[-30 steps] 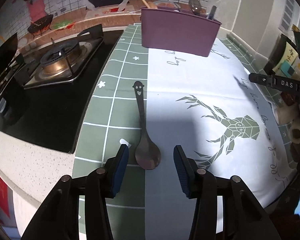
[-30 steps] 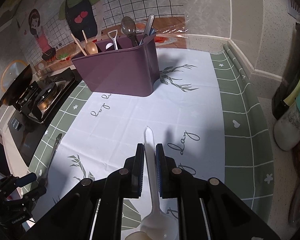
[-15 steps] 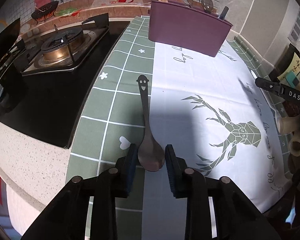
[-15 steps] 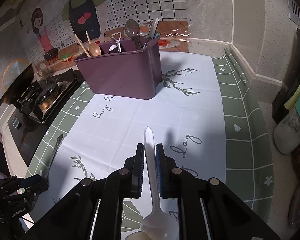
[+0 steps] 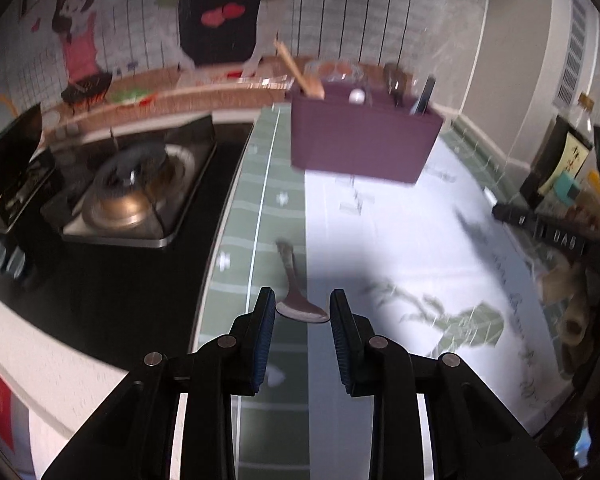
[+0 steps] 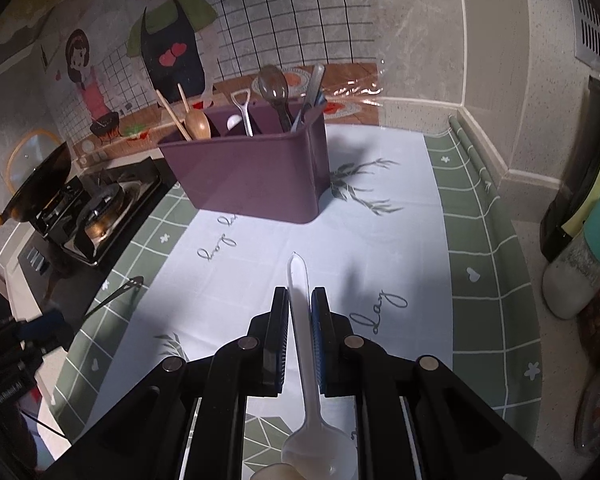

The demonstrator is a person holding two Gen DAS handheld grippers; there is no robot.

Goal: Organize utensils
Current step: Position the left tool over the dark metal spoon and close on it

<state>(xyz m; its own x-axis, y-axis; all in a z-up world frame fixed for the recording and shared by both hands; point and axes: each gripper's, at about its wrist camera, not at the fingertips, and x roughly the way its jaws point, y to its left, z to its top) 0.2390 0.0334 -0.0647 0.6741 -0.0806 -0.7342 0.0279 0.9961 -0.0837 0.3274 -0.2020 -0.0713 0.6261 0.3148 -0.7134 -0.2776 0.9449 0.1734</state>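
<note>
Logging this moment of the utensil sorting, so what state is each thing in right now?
Left gripper: shut on the dark spoon's bowl.
Dark spoon: gripped, lifted off the cloth.
Right gripper: shut on the white spoon's handle.
White spoon: gripped, handle pointing forward, bowl toward the camera.
Purple caddy: upright, already holding several utensils.
Gas burner: no flame visible.

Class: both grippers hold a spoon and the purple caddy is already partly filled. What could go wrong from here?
1. The left gripper pinches the dark spoon only by its bowl edges; the long handle might swing or slip.
2. The purple caddy is crowded; the white spoon in the right gripper could snag standing utensils.
</note>
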